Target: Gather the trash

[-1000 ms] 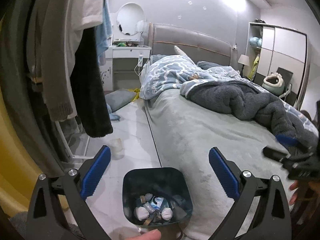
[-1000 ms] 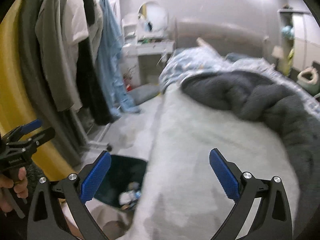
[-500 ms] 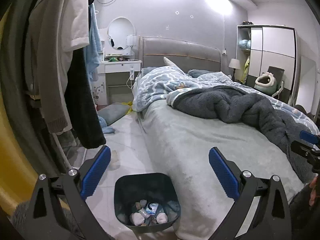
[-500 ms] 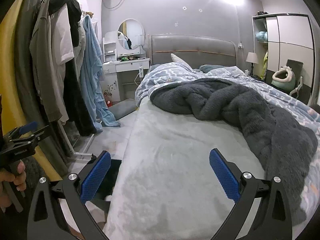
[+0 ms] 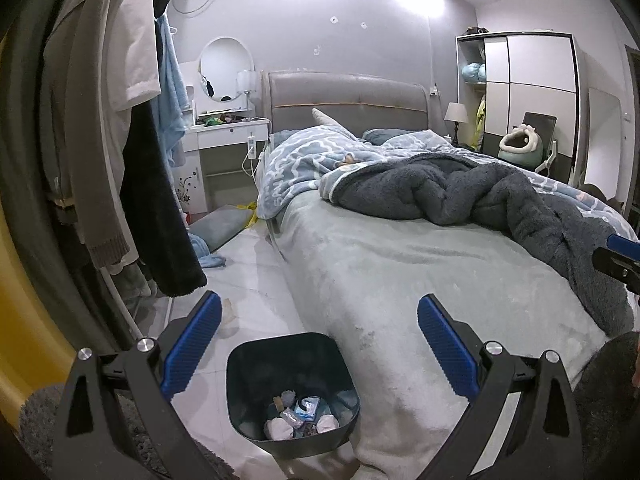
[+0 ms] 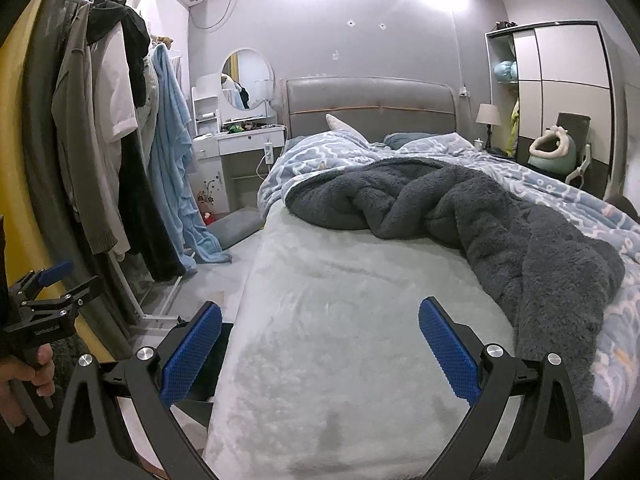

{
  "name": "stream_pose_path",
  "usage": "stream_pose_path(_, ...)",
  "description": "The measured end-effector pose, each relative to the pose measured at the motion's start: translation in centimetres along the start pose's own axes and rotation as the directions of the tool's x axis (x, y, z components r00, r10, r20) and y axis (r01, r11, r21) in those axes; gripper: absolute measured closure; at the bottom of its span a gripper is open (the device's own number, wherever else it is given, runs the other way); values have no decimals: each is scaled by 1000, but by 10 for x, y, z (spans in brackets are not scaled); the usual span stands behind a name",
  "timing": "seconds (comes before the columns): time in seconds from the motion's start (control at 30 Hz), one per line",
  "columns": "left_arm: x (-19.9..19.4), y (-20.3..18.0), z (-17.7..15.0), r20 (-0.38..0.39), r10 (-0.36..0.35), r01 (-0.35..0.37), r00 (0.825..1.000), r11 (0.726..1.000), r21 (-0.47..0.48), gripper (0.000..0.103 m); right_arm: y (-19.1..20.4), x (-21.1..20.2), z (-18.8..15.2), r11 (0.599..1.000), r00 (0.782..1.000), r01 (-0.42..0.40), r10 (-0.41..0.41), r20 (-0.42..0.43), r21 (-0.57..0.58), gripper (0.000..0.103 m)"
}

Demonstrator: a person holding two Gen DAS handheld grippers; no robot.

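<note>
A dark trash bin [image 5: 256, 364] stands on the floor beside the bed's near corner, with several crumpled tissues and wrappers [image 5: 301, 414] at its bottom. My left gripper [image 5: 319, 340] is open and empty, held above the bin. My right gripper [image 6: 320, 342] is open and empty above the grey bed sheet [image 6: 340, 320]. Only a dark edge of the bin [image 6: 226, 336] shows in the right wrist view, behind the left finger. The right gripper's tip shows at the right edge of the left wrist view [image 5: 618, 258]. The left gripper shows at the left edge of the right wrist view [image 6: 48, 300].
A bed [image 5: 400, 272] with a dark fleece blanket [image 5: 480, 196] and a blue patterned duvet [image 5: 304, 160] fills the middle and right. A clothes rack [image 5: 120, 160] with hanging garments stands at the left. A white vanity [image 5: 228, 136] and a wardrobe [image 5: 528, 92] stand at the back.
Both grippers have risen and tilted up, so the bin sits lower in the left view and nearly leaves the right view. The right gripper has swung right over the bed. Both stay open.
</note>
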State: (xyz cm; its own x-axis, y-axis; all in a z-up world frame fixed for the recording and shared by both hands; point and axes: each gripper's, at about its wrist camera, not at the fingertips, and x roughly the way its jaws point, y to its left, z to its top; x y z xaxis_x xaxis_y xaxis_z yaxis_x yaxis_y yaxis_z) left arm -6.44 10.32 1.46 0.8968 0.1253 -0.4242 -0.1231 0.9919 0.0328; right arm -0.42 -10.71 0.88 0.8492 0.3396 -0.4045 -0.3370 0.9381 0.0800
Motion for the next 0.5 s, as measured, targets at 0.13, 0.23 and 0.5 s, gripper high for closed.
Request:
stream_pose_path(0.13,3,0,-1,-10,-2,2,1000,1000,-6,3,-4,0,-2,1000,1000,-3,3,1,3,3)
stream_pose_path(0.23,3,-1,-2,-9,-2,2,1000,1000,-2,3,-4,0,-2,1000,1000,-7,7,-1,2,3)
stream_pose_path(0.5,5,-2,-3,-14,-1,1,1000,1000,-6,3,-3,0,1,1000,1000,-15,15,6,2,3)
